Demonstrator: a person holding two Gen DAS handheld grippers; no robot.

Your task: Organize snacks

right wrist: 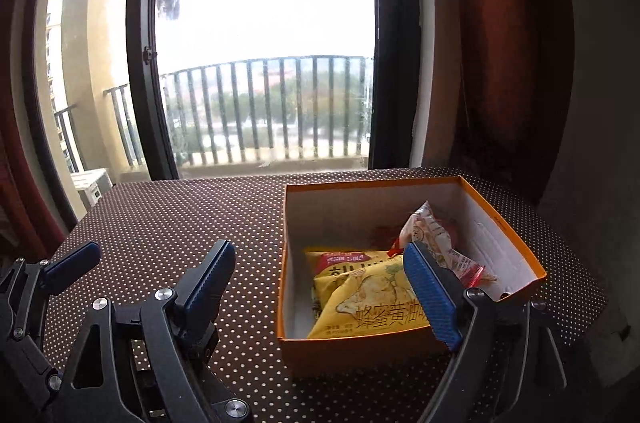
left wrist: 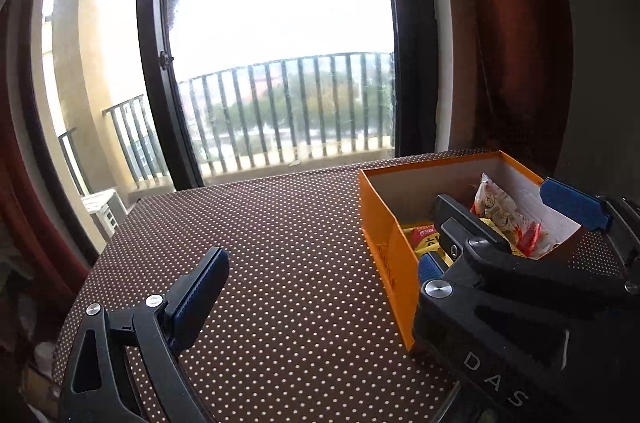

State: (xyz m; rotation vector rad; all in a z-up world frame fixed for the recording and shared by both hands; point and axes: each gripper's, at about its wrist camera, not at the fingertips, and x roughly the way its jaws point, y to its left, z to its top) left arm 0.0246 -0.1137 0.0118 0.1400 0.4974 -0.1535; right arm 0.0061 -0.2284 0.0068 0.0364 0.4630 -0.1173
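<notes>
Starting at the left, the left gripper hangs over the polka-dot tablecloth, jaws spread wide and nothing between them. One blue pad sits out over bare cloth; the other reaches toward the near left corner of the orange box. From the right wrist view, only one of its blue fingertips shows, at the far left edge.

Moving right, the right gripper is also released and empty. Its left finger stands over the cloth, and its right finger sits in front of the box's contents, so the box lies ahead and a little right of its centre line. That makes the right gripper the better placed of the two for anything in the box.

Inside, the yellow snack bag lies flat against the near wall, its long side running across the box. It carries Chinese characters that read as "蜂蜜黄油", honey butter, and a red band of Korean-looking script too blurred to read. Behind it to the right, a clear-and-red packet leans tilted toward the right wall, printed with small round faces; its text is illegible. The left gripper's body shows the letters "DAS".

No loose snack shows on the cloth, so the sorting looks close to finished.
</notes>
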